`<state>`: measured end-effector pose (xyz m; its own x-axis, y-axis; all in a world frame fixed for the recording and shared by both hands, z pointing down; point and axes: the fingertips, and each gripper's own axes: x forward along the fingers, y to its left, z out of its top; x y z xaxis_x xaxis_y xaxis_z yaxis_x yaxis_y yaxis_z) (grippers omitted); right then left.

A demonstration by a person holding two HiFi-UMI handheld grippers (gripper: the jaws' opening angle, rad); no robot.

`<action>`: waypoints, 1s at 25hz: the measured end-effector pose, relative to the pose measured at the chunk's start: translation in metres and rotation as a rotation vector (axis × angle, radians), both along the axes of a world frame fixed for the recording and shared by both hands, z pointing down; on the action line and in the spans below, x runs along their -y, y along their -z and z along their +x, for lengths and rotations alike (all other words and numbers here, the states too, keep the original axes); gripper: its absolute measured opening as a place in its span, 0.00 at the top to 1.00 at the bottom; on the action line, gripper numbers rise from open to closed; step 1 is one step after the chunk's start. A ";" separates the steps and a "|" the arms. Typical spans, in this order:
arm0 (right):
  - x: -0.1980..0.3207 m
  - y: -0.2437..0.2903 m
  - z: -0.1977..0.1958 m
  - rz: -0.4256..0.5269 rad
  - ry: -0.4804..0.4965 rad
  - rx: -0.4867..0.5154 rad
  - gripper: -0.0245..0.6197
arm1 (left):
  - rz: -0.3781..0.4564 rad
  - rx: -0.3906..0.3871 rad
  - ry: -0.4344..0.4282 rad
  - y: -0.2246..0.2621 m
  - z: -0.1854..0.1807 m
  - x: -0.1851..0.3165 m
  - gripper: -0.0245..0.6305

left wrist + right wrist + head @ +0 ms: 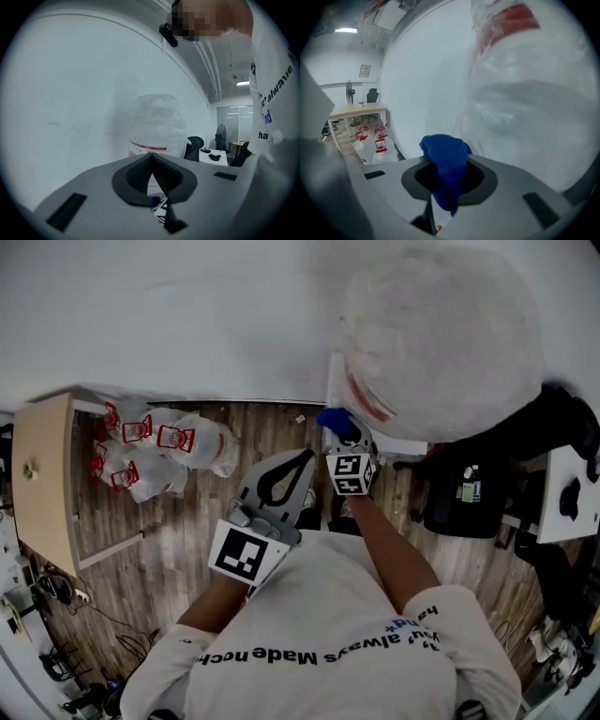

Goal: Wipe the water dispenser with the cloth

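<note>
Head view, looking steeply down: a person in a white T-shirt stands facing a white wall (187, 315), holding a tool in each hand. Straight ahead and slightly right is the water dispenser (337, 390), a pale body topped by a large upturned water bottle (441, 334) wrapped in clear plastic with a red label band. Only a thin strip of the body shows below the bottle, so its shape is hard to judge.

The right gripper (349, 448) is raised just beside the dispenser, close under the bottle. It is clamped on a blue cloth (336, 420). In the right gripper view the cloth (444, 150) bunches up between the jaws and hangs down below them, with the wrapped bottle (525, 93) filling the right side.

The left gripper (278, 486) is held lower, nearer the person's chest and away from the dispenser. In the left gripper view its jaws meet at the tips with nothing between them.

The cloth looks soft, light and floppy, like knitted microfibre. A pinch near its middle, as here, leaves a loose fold free to press flat. The bottle's plastic wrap would probably crinkle and slide under it.

Clear jugs with red caps (159, 446) lie on the wooden floor (187, 568) to the left, beside a pale table (42, 474).
</note>
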<state>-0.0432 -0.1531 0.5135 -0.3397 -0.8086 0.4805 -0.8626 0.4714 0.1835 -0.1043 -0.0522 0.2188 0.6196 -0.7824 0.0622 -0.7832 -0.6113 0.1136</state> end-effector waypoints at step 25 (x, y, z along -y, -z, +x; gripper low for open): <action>-0.011 -0.042 0.001 -0.201 0.064 0.007 0.83 | -0.004 -0.013 0.018 0.002 0.006 -0.010 0.93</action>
